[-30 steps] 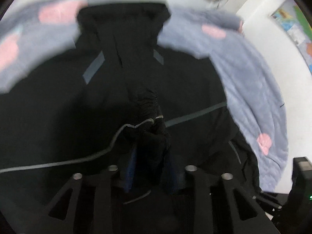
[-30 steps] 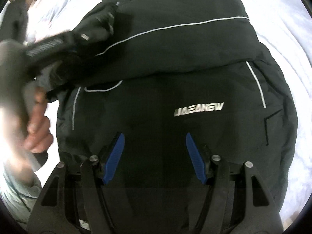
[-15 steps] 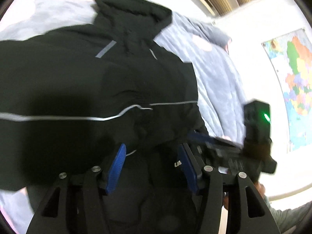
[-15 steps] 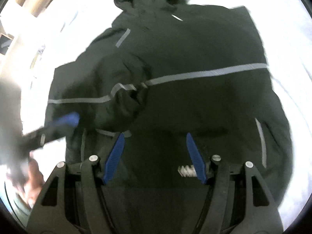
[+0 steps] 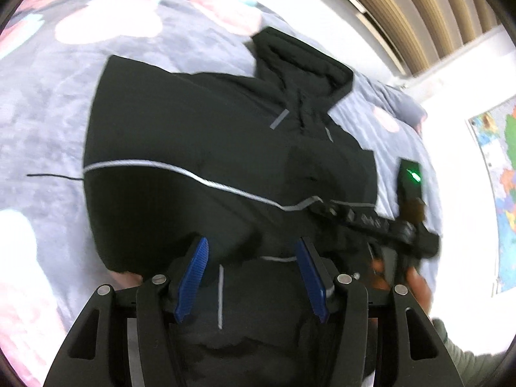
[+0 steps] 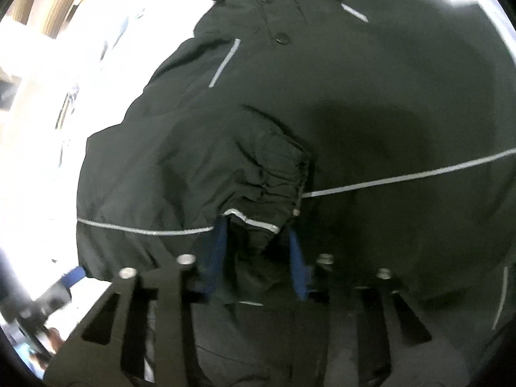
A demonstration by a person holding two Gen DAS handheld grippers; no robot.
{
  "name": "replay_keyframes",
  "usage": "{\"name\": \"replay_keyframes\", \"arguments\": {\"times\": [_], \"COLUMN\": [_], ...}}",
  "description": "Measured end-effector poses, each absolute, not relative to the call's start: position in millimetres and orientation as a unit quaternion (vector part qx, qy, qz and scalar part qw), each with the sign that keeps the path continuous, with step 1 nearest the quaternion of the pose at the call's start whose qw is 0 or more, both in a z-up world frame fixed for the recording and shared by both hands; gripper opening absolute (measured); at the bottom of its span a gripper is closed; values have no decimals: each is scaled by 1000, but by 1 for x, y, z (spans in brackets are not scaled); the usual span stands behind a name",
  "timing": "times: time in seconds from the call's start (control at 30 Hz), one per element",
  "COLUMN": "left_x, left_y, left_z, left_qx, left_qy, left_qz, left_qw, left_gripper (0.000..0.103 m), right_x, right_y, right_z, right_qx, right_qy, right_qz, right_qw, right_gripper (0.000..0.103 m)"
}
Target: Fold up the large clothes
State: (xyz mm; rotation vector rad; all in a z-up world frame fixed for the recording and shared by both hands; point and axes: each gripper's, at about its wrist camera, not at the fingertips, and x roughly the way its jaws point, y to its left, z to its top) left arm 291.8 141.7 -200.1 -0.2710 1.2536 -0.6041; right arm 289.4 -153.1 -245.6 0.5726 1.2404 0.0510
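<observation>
While black jacket [image 5: 200, 148] covers bed, sleeve cuff [image 6: 271, 193] between right gripper [image 6: 258, 258] fingers

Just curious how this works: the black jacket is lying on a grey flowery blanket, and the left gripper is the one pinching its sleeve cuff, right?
Not quite: the right gripper pinches the sleeve cuff, as the right wrist view shows. The left gripper is open over the black jacket, which does lie on the grey flowery blanket.

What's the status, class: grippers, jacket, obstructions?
Left gripper open, empty. Right gripper shut on sleeve cuff. Black jacket on floral blanket, sleeves folded in. No obstructions.
</observation>
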Motion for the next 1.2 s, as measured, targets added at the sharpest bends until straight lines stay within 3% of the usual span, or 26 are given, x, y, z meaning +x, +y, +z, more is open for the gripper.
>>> {"name": "replay_keyframes", "arguments": {"times": [0.23,0.43,0.53,0.7,0.83,1.03,1.2], "left_x": [321,339,348,357,360,357,339], "left_y": [130,100,73,39,27,24,44], "left_z": [-201,-196,-213,-262,-279,-281,-232], "left_qx": [-106,-84,-59,1,45,80,0], "left_qy": [560,545,555,592,593,588,559], "left_qz": [-235,-254,-259,-224,-199,-190,-195], "left_qw": [787,795,788,774,779,782,806], "left_gripper": [58,59,59,58,58,59,56], "right_x": [259,227,216,225,228,232,217], "right_y": [-165,-238,-275,-315,-320,-323,-318], "right_z": [-179,-130,-143,-236,-291,-287,-230], "right_qx": [214,176,164,213,235,242,235], "right_qy": [519,464,472,546,564,574,540], "right_qz": [-16,-129,-185,-192,-193,-186,-179], "right_qw": [827,859,846,787,768,760,788], "right_gripper": [20,20,21,23,38,42,46]}}
